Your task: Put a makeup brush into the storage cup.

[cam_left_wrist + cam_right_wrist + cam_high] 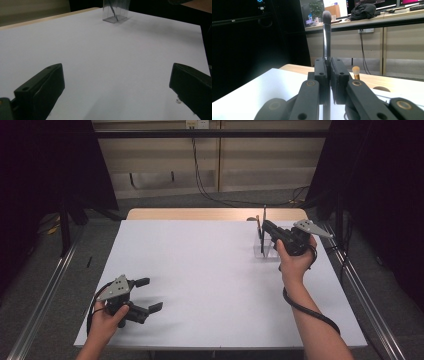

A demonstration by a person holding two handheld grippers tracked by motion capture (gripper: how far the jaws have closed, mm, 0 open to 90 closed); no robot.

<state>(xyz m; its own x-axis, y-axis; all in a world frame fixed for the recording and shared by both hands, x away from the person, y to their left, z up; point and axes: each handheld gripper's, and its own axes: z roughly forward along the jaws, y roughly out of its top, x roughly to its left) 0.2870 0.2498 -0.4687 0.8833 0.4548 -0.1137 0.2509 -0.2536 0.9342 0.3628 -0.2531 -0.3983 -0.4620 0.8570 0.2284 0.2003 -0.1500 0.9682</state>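
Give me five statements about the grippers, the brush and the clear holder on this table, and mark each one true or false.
1. The right gripper is shut on a makeup brush. True.
2. The brush is held with its bristles pointing down. False: the bristles are at the top, the handle upright.
3. The left gripper has its jaws wide apart with nothing between them. True.
4. The clear holder stands at the near left corner of the white table. False: it stands at the far right, by the right gripper.
5. A second brush with a tan tip stands beyond the right gripper. True.

surface: white table | on it: clear holder, far right
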